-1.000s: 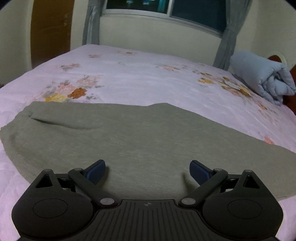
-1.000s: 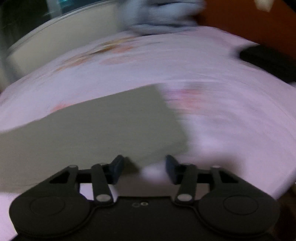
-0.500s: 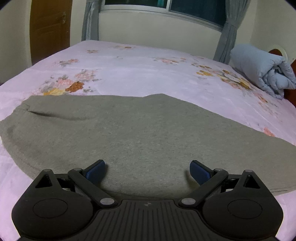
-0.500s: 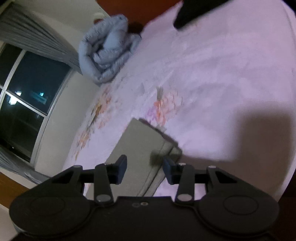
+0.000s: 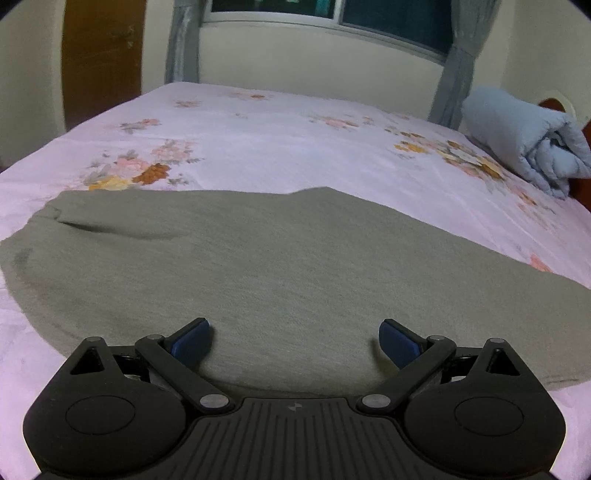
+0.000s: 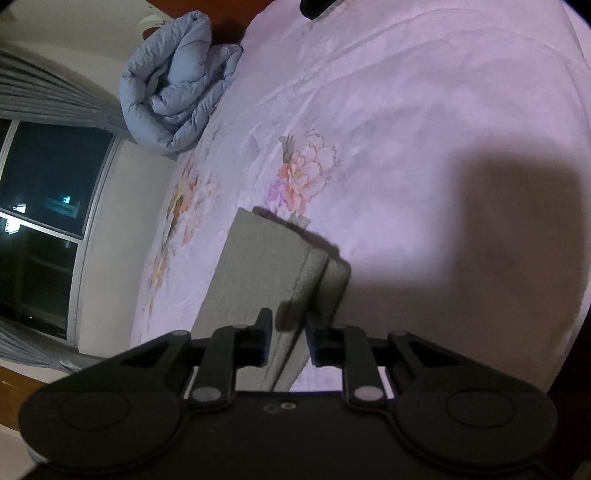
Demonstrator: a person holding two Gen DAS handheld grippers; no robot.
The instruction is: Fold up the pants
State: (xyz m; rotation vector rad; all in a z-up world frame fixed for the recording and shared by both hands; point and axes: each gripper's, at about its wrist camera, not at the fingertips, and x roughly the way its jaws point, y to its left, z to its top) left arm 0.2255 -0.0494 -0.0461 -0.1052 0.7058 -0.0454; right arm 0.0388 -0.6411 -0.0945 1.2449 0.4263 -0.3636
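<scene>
Grey pants [image 5: 258,266] lie flat across the pink floral bed [image 5: 280,140], folded lengthwise. My left gripper [image 5: 295,338] is open and empty, low over the pants' near edge at their middle. In the right wrist view, rolled sideways, the leg end of the pants [image 6: 266,266] shows its stacked cuffs. My right gripper [image 6: 290,336] has its jaws standing narrowly apart on either side of the cuff edge, with the fabric between them. Whether the pads press the cloth I cannot tell.
A rolled pale blue duvet [image 5: 524,144] lies at the head of the bed, also in the right wrist view [image 6: 177,88]. A window with grey curtains [image 5: 454,77] is behind the bed. A dark object [image 6: 317,5] sits at the bed's far edge.
My right gripper rolled sideways and moved onto the cuff end of the pants, with its jaws narrowing around the edge. My left gripper lowered slightly and stayed open.
</scene>
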